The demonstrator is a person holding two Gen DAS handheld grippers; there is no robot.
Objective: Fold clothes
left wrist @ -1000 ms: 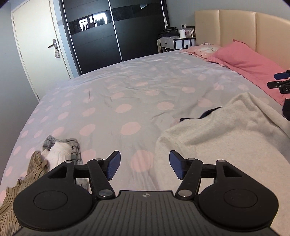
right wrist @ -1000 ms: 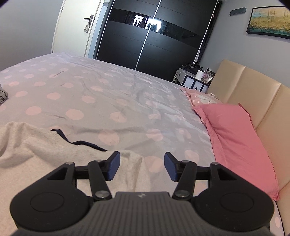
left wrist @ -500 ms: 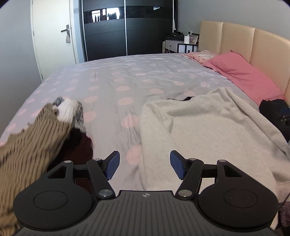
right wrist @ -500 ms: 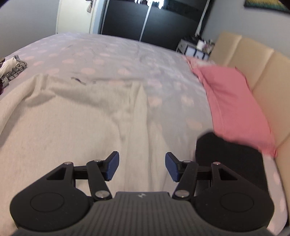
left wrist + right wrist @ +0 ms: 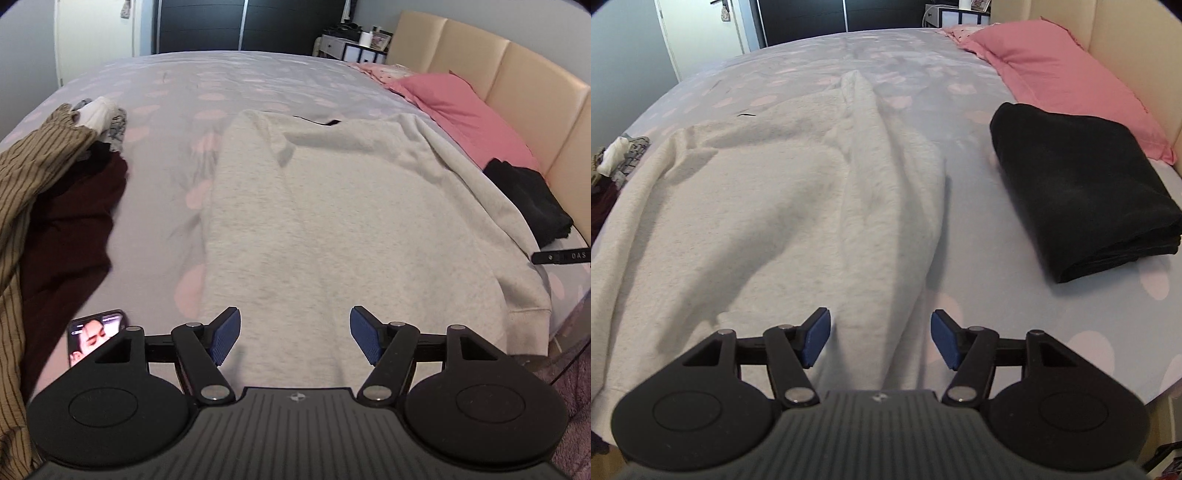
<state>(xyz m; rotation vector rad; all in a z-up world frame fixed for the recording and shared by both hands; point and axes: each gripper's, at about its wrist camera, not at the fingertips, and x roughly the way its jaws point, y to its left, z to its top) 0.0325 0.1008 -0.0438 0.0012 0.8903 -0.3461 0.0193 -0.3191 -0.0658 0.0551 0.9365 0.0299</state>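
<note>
Left gripper [image 5: 295,338] and right gripper [image 5: 881,338] both gape wide, apparently holding nothing.

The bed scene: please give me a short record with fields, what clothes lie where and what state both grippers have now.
surface: bed with grey cover, pink dots
main garment: light grey sweatshirt, spread flat, not yet folded
folded item: black garment, folded, lying beside the pink pillow
unfolded pile: striped brown garment and dark red garment, left of the sweatshirt
other: phone, screen lit, on the bed near the left gripper
left gripper: open, holding nothing, over the sweatshirt hem
right gripper: open, holding nothing, over the sweatshirt
</note>
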